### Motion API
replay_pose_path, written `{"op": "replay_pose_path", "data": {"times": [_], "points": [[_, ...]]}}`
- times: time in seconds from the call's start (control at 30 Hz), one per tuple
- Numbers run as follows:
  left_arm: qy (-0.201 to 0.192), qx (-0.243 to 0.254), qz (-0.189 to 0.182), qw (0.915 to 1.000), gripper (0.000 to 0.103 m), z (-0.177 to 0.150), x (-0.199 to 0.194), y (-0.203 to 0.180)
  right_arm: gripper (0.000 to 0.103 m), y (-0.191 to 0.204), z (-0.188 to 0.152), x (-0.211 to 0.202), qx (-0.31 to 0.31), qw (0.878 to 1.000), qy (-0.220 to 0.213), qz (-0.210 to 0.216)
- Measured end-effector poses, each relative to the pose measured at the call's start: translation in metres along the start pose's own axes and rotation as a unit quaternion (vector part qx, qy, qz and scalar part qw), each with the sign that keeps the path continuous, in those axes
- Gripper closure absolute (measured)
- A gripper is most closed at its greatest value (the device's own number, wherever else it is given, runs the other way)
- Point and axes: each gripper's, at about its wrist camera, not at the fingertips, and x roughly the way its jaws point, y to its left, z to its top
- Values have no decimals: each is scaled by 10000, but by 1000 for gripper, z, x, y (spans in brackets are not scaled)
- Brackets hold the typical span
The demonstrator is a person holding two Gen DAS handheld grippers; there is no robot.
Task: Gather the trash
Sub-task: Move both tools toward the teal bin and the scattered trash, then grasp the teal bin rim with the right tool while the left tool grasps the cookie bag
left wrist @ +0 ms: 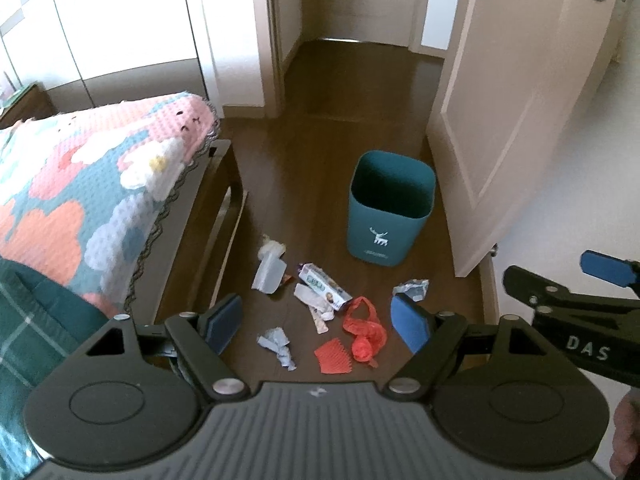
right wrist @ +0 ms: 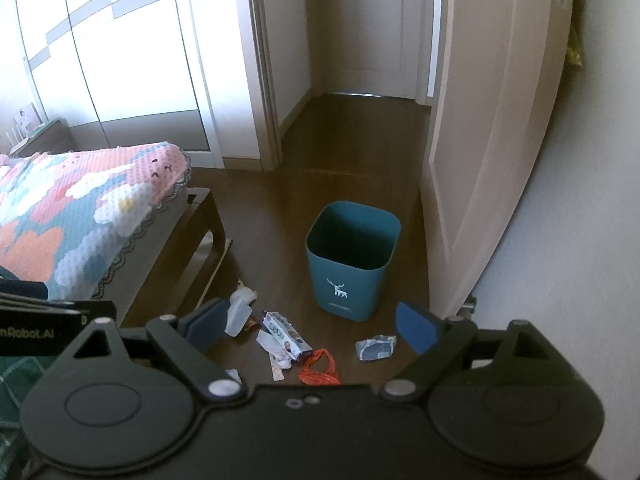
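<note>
A teal bin (left wrist: 390, 208) with a white deer print stands upright and open on the dark wood floor; it also shows in the right wrist view (right wrist: 352, 264). In front of it lies scattered trash: a clear plastic container (left wrist: 269, 270), a toothpaste box (left wrist: 325, 286), a red plastic bag (left wrist: 365, 330), a red ridged piece (left wrist: 334, 358), a crumpled blue-white paper (left wrist: 277, 346) and a crumpled grey wrapper (left wrist: 412, 289) (right wrist: 376, 347). My left gripper (left wrist: 318, 324) is open and empty, held high above the trash. My right gripper (right wrist: 308, 326) is open and empty, also above it.
A bed (left wrist: 80, 200) with a patterned pink and teal blanket on a dark wooden frame fills the left. An open beige door (left wrist: 520, 100) stands at the right, close behind the bin. A hallway (left wrist: 352, 76) opens beyond. White wardrobes (right wrist: 112, 48) line the far left wall.
</note>
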Motion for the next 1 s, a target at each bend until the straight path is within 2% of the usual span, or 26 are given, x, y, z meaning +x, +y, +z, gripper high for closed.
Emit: {"op": "replay_pose_path", "data": {"times": [0.6, 0.8, 1.0], "points": [[0, -50, -62, 10000, 21, 5, 3, -4, 12, -6, 5, 0, -43, 9998, -54, 171], [203, -192, -123, 9995, 21, 7, 25, 8, 13, -2, 16, 19, -199, 9997, 29, 148], [350, -195, -195, 9990, 21, 22, 63, 33, 13, 5, 35, 54, -239, 9996, 143, 56]]}}
